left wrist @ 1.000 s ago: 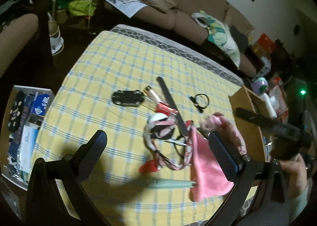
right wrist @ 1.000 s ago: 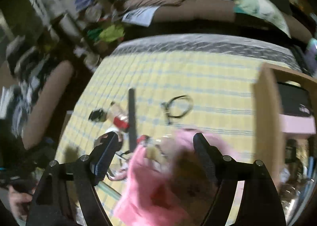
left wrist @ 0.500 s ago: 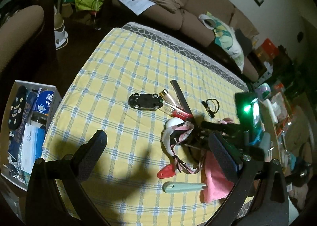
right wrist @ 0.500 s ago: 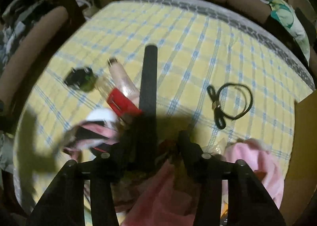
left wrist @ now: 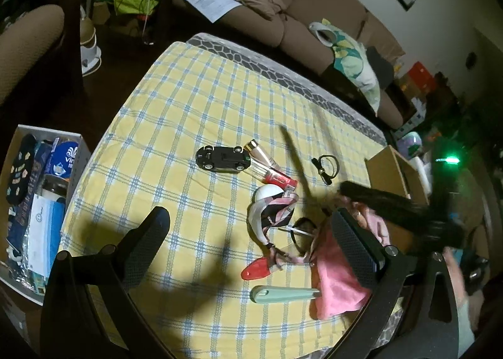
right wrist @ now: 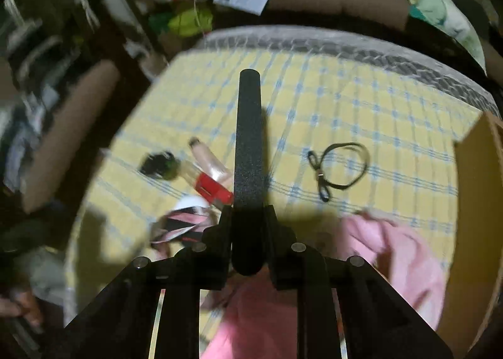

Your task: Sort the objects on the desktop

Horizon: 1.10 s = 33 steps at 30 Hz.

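Observation:
My right gripper (right wrist: 248, 239) is shut on a long black nail file (right wrist: 248, 151) and holds it above the yellow checked tablecloth (right wrist: 345, 98); the file shows blurred in the left wrist view (left wrist: 294, 154). My left gripper (left wrist: 248, 252) is open and empty above the near cloth. On the cloth lie a black toy car (left wrist: 223, 158), a clear tube with a red cap (left wrist: 270, 167), a black hair tie (left wrist: 327, 165), a patterned scarf over a white ball (left wrist: 273, 208), a pink cloth (left wrist: 336, 274), a red clip (left wrist: 256, 269) and a mint green handle (left wrist: 283, 293).
A cardboard box (left wrist: 391, 170) stands at the table's right edge, also in the right wrist view (right wrist: 481, 201). A white bin of packets (left wrist: 34, 201) sits on the floor at left. A brown sofa (left wrist: 283, 7) runs behind the table.
My right gripper has closed on the black nail file and lifted it off the cloth. My left gripper has stayed open and pulled back a little.

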Tool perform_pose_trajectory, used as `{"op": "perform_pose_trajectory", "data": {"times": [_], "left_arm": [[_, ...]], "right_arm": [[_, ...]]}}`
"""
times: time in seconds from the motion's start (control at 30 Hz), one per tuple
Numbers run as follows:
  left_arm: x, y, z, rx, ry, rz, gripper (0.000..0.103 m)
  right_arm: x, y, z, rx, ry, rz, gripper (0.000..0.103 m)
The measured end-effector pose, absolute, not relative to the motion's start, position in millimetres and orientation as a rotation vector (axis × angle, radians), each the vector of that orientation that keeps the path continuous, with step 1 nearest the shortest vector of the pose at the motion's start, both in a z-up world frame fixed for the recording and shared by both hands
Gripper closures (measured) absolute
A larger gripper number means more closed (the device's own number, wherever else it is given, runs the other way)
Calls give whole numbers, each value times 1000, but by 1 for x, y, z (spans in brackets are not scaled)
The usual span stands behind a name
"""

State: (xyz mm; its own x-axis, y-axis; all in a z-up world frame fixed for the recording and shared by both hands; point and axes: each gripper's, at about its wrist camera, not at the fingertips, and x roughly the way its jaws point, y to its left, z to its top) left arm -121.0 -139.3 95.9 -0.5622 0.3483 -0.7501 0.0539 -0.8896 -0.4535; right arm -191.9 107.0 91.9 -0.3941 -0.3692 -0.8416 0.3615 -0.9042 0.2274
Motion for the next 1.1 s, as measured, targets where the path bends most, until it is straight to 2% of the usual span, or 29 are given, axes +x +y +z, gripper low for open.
{"op": "perform_pose_trajectory", "data": {"times": [0.2,0.33,0.5,0.63,0.87,1.1], "left_arm": [[-128,-119,90,-1414,-555,2598,0],[-129,-101,95,-1403,-501,2620,0],[-130,-74,99,-1411,-327,2665,0],[-133,-62,97,-1413,-308,2649,0],[-136,-50,91,-1423,-269,2632,0],[-156,-52,76,-1429,-69,2650,0]], "right_arm": [[-146,148,133,1239,-171,-2349,85],[-117,159,136,1166,-204,-2407,85],[-93,172,147,1018,-287,-2437,85],[-89,180,158,937,-362,-2423,84],[-92,187,152,963,-411,-2403,84],[-98,206,149,1027,-440,-2415,84]]}}
